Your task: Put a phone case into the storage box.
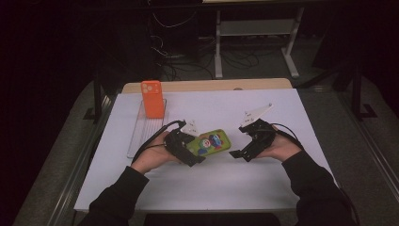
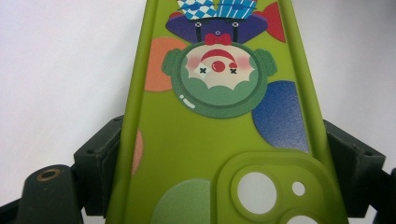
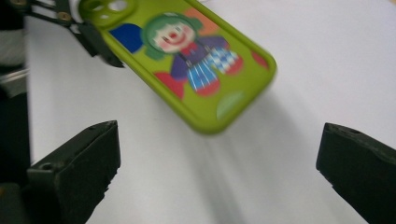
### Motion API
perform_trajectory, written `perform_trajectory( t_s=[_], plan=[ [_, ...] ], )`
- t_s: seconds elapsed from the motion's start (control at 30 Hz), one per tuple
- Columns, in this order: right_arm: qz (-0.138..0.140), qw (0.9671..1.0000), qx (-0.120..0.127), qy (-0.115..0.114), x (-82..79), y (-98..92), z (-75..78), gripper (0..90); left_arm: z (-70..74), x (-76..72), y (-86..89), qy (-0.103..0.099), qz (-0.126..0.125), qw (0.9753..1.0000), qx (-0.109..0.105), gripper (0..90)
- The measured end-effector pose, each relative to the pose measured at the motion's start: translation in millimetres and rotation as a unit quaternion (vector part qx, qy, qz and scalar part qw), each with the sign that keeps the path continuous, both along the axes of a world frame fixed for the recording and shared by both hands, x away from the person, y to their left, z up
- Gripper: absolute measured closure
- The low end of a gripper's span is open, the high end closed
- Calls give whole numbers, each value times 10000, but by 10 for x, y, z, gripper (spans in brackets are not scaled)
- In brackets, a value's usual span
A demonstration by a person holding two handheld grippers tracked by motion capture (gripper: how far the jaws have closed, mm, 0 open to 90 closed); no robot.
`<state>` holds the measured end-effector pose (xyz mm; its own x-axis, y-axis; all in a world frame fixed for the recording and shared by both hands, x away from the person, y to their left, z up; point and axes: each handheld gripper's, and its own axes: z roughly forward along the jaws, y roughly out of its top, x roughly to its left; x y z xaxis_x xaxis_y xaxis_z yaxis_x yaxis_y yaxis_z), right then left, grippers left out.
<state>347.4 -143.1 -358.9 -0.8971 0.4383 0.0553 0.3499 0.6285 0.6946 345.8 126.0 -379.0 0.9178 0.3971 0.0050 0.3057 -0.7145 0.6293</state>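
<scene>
The left gripper fingers pinch the green rubbery clown-print phone case above mid-tabletop; the right gripper's fingers, spread, haven't gripped its free end.

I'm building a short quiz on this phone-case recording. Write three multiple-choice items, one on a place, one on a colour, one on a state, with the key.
1. Where does the orange phone case stand?
A. on the clear tray at the table's left
B. in the right claw
C. on the floor

2. What colour is the clown case?
A. blue
B. green
C. white

3. How is the right claw?
A. shut on the case
B. open, holding nothing
C. resting on the tray

Key: 1 A, it stands upright at the tray's far end; 2 B, its body is lime green, held by the left claw; 3 B, its jaws stand wide apart.
</scene>
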Motion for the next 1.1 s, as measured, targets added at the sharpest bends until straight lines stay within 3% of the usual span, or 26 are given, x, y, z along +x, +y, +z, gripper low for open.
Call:
perform_trajectory(
  t_s=[0.1,0.2,0.3,0.37,0.4,0.47,0.5,0.6,0.7,0.83,1.1],
  plan=[
    [-418,9989,133,163,-44,-14,-62,0,-2,7,38,-5,245,9997,0,158],
    [-716,9971,226,81,-80,-36,-151,0,-17,-7,73,11,490,9987,-101,158],
    [-962,9949,278,100,-119,-58,-218,0,-46,-14,88,4,610,9981,-47,158],
    [-1187,9923,354,70,-160,-67,-257,0,-48,-20,103,54,660,9978,19,158],
    [-1328,9900,456,100,-193,-64,-278,0,-55,-32,104,80,691,9976,-51,158],
    [-1577,9859,553,-99,-242,-66,-341,0,-70,-44,101,106,693,9975,-50,158],
    [-1697,9836,600,-92,-266,-60,-379,0,-73,-45,99,103,683,9976,-9,158],
    [-1847,9808,620,-44,-321,-21,-461,0,-86,-59,81,118,665,9977,16,158],
    [-1833,9814,561,-90,-369,1,-508,0,-91,-64,67,150,650,9978,63,157],
    [-1932,9788,680,-44,-411,-5,-545,0,-99,-67,59,216,663,9976,32,157],
    [-1982,9769,715,-366,-418,-21,-529,0,-99,-65,69,225,654,9976,24,158]
  ],
)
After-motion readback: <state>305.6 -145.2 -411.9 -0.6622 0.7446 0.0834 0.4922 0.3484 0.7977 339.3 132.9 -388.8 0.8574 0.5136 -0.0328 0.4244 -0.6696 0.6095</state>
